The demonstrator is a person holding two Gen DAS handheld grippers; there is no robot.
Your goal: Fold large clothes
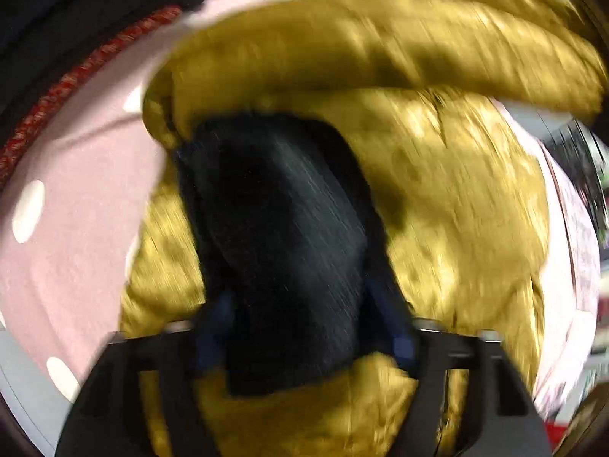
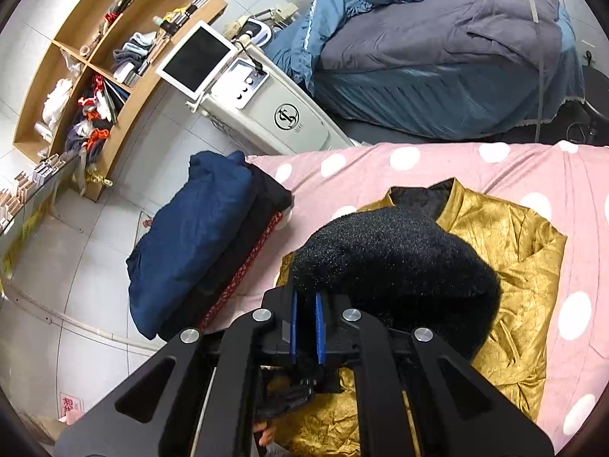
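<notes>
Left hand-held gripper (image 1: pixel 304 327): jaws spread wide, pointing steeply down at the gold jacket (image 1: pixel 456 198). A black fuzzy cuff (image 1: pixel 281 228) lies between the blue pads (image 1: pixel 401 342); the pads stand off to either side of it rather than pinching, so the grip reads as released. Left wrist view is badly motion-blurred.

Right hand-held gripper (image 2: pixel 306 327): blue pads drawn close together, clenched. A black fuzzy cuff (image 2: pixel 399 266) bulges just beyond the fingertips; whether any of its fabric is caught between the pads I cannot tell.

Gold jacket (image 2: pixel 510 266): crinkled shiny fabric with black lining at the collar, spread on a pink polka-dot bed cover (image 2: pixel 380 167). In the left wrist view a gold sleeve (image 1: pixel 380 38) crosses above the jacket body.

Left of the jacket, at the bed's edge: a stack of folded clothes (image 2: pixel 190 243), navy on top, then black, with a red patterned layer at the bottom.

Beyond the bed: a white machine with a tablet screen (image 2: pixel 236 76), a wooden shelf (image 2: pixel 114 57) crammed with oddments, and a second bed with grey and blue covers (image 2: pixel 437 64). Tiled floor (image 2: pixel 57 266).
</notes>
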